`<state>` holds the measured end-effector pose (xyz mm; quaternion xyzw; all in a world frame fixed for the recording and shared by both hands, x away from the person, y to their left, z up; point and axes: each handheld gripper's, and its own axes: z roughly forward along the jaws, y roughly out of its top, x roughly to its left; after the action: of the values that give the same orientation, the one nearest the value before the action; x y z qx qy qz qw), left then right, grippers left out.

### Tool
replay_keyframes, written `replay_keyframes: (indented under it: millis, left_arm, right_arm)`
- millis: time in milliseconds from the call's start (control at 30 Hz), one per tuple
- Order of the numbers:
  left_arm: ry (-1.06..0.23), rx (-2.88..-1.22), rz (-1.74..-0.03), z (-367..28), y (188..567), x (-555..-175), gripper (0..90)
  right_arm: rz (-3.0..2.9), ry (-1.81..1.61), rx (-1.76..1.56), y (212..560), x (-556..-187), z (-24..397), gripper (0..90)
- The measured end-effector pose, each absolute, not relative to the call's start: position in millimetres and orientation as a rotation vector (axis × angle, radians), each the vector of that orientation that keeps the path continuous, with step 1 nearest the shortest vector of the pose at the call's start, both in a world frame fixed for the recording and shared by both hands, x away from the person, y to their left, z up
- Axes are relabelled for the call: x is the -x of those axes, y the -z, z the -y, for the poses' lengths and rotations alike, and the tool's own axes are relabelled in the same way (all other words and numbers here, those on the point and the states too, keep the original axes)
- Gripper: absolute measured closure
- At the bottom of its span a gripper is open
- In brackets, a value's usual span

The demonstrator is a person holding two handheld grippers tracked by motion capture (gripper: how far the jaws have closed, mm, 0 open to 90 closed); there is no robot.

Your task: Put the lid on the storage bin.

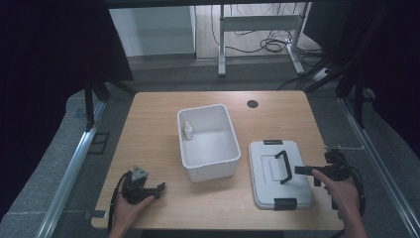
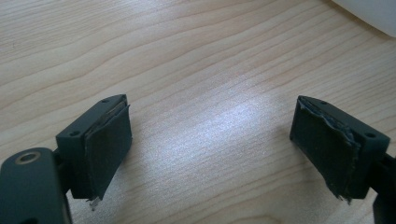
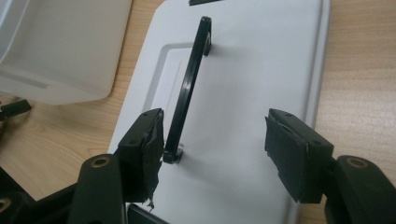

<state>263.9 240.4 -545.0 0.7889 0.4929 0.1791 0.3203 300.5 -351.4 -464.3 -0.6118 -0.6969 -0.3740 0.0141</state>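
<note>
A white open box stands in the middle of the wooden table, with a small white bottle upright inside at its left wall. To its right lies a grey-white lid with a black handle and black clips. My right gripper hovers over the lid's right part, open; its own view shows the lid and the raised handle just beside the left jaw. My left gripper rests open near the table's front left, over bare wood.
A round black grommet sits in the table's far edge. Beyond the table stand a metal desk frame and floor cables. A corner of the white box shows at the top right of the left gripper view.
</note>
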Motion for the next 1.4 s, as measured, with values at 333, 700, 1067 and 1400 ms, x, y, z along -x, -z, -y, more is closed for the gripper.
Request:
replay_keyframes:
  millis: [333,700,1067,1400]
  left_arm:
    - [-0.471,-2.073,-1.295,-241,545,-263,12.6]
    - [-0.471,-2.073,-1.294,-241,545,-262,12.6]
    - [-0.472,-2.072,-1.295,-241,545,-261,12.6]
    - [-0.470,-2.072,-1.293,-241,545,-261,12.6]
  right_arm:
    - [2.181,1.080,1.922,459,-307,348,37.8]
    - [2.214,1.009,1.896,446,-322,330,39.6]
    - [2.216,0.899,1.863,424,-339,309,41.8]
    - [2.212,0.746,1.849,427,-353,301,46.6]
